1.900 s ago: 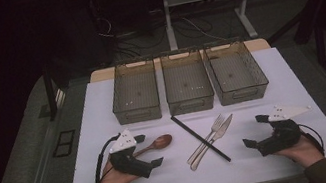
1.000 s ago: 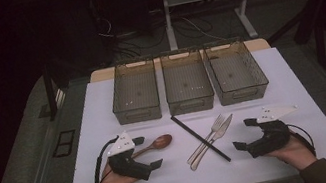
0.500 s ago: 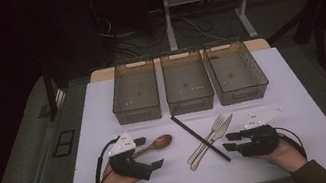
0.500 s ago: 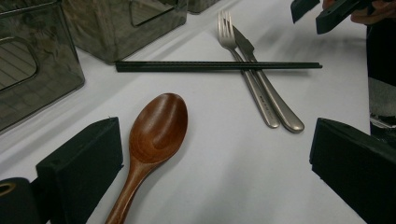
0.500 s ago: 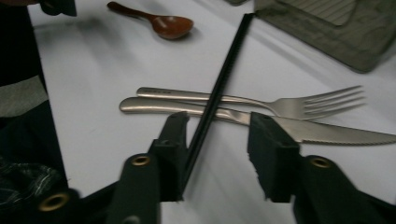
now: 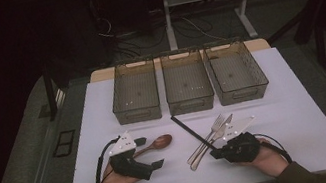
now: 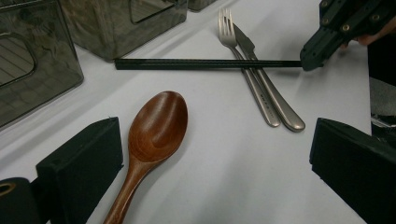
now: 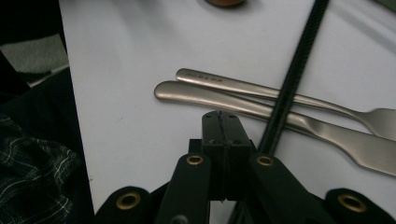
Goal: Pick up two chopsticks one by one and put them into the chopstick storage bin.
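Note:
A wooden spoon [image 6: 158, 143] lies on the white table between the spread jaws of my left gripper [image 6: 150, 152], which stands open. Its bowl [image 7: 159, 123] is by the left jaw, apart from the pads. A long black stick [image 6: 193, 132] lies across a steel fork [image 6: 211, 131] and knife [image 6: 219, 132]. My right gripper [image 6: 216, 153] is at the stick's near end. Its jaws have just been closing, and the right gripper [image 8: 219, 119] is shut with nothing between the pads. The stick [image 8: 289, 79] runs along its right side, over the knife handle [image 8: 196, 93].
Three smoky plastic bins [image 6: 188, 87] stand in a row at the back of the white table [image 6: 302, 117]. The table's near edge runs just under both hands. The right gripper [image 7: 313, 58] meets the stick's end in the left gripper view.
My right gripper has slid left to the cutlery and the stick's near end, and its jaws have gone from wide open to shut. The left gripper has not moved.

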### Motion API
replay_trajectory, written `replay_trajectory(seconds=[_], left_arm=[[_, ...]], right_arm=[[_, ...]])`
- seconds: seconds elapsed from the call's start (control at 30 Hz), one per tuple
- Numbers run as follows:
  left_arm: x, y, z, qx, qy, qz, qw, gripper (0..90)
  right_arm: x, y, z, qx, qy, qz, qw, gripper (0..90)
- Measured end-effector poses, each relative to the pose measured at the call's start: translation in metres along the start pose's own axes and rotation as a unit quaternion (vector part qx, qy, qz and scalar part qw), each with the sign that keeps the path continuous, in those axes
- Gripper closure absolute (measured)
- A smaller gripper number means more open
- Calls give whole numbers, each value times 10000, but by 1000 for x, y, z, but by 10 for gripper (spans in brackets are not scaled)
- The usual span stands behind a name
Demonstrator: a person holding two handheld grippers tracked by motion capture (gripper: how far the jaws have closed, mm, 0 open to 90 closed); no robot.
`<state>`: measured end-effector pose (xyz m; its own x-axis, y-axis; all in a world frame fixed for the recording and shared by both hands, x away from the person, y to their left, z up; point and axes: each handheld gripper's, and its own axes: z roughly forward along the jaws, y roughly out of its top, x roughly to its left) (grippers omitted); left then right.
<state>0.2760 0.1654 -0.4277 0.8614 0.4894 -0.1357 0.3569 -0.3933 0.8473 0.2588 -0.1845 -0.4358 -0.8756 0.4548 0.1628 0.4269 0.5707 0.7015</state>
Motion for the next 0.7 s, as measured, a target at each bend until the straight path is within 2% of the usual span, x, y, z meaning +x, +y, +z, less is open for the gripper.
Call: replay_trajectory(seconds=[0.1, 0.23, 0.4, 0.5, 0.7], left_arm=[[0, 0, 0, -5, 2, -3, 10000, 16], [0, 0, 0, -5, 12, -12, 10000, 16], [0, 0, -1, -13, 20, -10, 10000, 16], [1, 0, -1, -11, 13, -8, 10000, 16], [1, 0, -1, -18, 7, 2, 10000, 16]], right_arm=[[3, 0, 5, 124, -30, -44, 9999, 889], [1, -1, 7, 320, -239, -27, 9992, 889], [-2, -2, 6, 327, -329, -24, 9989, 889], [-5, -3, 4, 379, -483, -14, 9981, 889], [-13, -6, 0, 388, -645, 75, 9971, 889]])
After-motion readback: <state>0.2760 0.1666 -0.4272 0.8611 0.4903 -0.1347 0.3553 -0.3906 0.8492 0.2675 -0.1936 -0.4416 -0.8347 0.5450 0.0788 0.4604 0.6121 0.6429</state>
